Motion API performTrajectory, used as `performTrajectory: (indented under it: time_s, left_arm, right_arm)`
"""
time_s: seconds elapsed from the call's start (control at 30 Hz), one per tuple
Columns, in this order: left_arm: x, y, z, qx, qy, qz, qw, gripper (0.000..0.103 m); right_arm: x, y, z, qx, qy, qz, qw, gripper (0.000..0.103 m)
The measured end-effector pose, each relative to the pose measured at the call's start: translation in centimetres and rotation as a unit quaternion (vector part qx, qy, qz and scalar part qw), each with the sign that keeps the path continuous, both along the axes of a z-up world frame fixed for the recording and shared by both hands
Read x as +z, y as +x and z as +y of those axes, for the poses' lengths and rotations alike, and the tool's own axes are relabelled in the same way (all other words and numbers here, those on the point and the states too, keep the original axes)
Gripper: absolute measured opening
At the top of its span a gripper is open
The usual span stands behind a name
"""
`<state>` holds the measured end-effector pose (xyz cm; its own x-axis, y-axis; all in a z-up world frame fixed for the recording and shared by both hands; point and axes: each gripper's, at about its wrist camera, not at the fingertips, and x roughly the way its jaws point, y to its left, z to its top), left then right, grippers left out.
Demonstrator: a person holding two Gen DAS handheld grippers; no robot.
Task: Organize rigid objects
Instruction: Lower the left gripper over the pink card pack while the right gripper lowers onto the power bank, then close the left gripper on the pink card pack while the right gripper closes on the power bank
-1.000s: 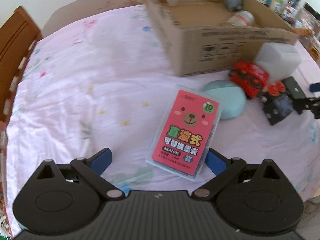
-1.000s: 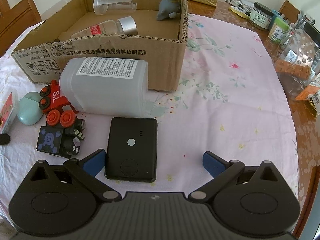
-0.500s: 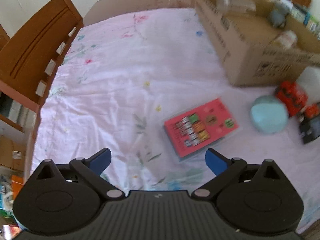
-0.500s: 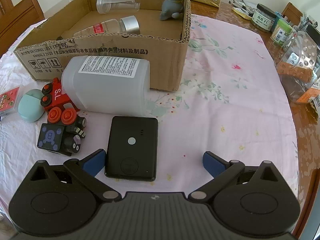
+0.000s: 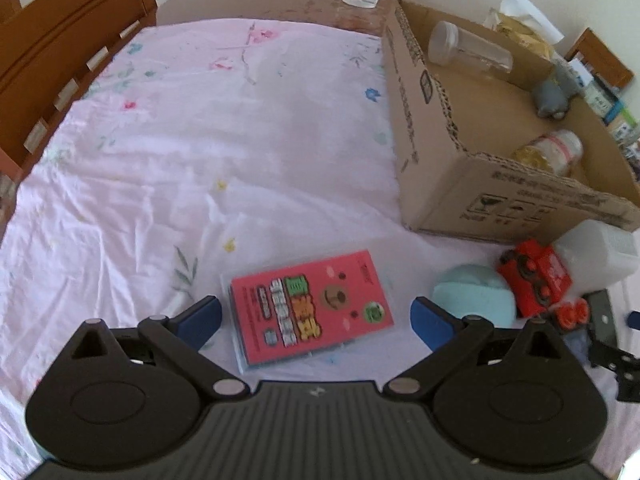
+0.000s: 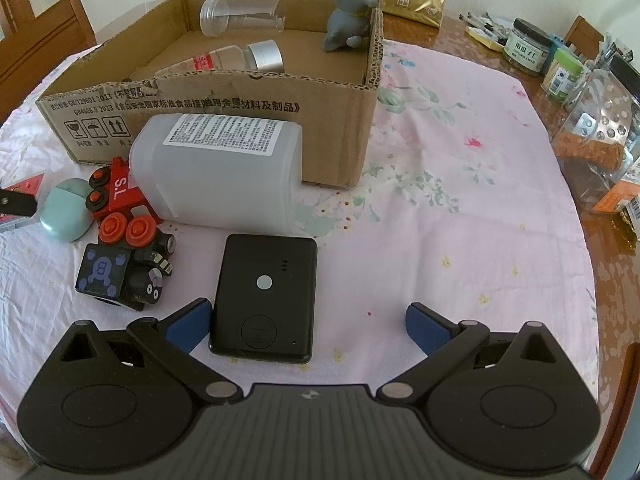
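Since the earlier frames, the left gripper (image 5: 316, 314) has been swung round and brought back over the flat pink card pack in its clear plastic case (image 5: 310, 310), which is now seen lying crosswise between the spread blue fingertips (image 5: 200, 316); the right gripper (image 6: 308, 322) has hardly been shifted. Both grippers are held wide open and nothing is grasped. The pack lies flat on the pink floral cloth of the tabletop (image 5: 200, 152), so the fingers appear to have been lined up on its two short ends, probably for a pinch. Just beside the left gripper's right fingertip a pale teal rounded case (image 5: 472, 296) is found, and beyond it a red toy train (image 5: 534, 280) and a translucent white plastic jug lying on its side (image 6: 216, 176), all crowded against the open brown cardboard box (image 5: 432, 168), ahead and to the right. That cluster is judged the likeliest obstruction to a clean grasp. In the right wrist view a black rounded-rectangle device (image 6: 264, 296) lies just beside the left fingertip, with a black printed toy block (image 6: 106, 274) further left. Inside the box, a clear plastic cup (image 6: 240, 16), a small bottle with a silver cap (image 6: 240, 58) and a grey plush figure (image 6: 348, 20) are already stowed.
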<state>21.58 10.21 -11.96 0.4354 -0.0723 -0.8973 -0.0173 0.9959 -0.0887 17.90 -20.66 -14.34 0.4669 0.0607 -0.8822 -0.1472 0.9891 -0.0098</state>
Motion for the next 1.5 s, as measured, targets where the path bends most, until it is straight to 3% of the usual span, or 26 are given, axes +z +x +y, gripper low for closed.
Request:
performTrajectory:
  time_s: [0.3, 0.47, 0.63, 0.87, 1.3, 1.5]
  left_arm:
    - [-0.3, -0.3, -0.1, -0.01, 0.05, -0.001, 0.9987, 0.101]
    - [-0.3, -0.4, -0.1, -0.005, 0.049, -0.002, 0.9988, 0.101]
    - [-0.3, -0.4, -0.3, -0.004, 0.049, -0.004, 0.9988, 0.101]
    - [-0.1, -0.6, -0.5, -0.019, 0.045, -0.014, 0.9987, 0.092]
    - [-0.1, -0.2, -0.7, -0.019, 0.045, -0.017, 0.9986, 0.091]
    - [0.0, -0.4, -0.7, -0.041, 0.037, -0.016, 0.9983, 0.091]
  right_arm:
    - [0.1, 0.0, -0.9, -0.004, -0.002, 0.006, 1.0, 0.103]
    - [0.2, -0.1, 0.1, 0.013, -0.007, 0.003, 1.0, 0.103]
    - [0.8, 0.0, 1.2, 0.048, 0.003, -0.009, 0.999, 0.082]
    - [1.2, 0.2, 1.5, 0.06, 0.0, -0.018, 0.998, 0.058]
    - [1.2, 0.4, 1.7, 0.057, -0.004, -0.016, 0.998, 0.059]
    - [1.5, 0.2, 2.0, 0.064, -0.013, -0.018, 0.998, 0.057]
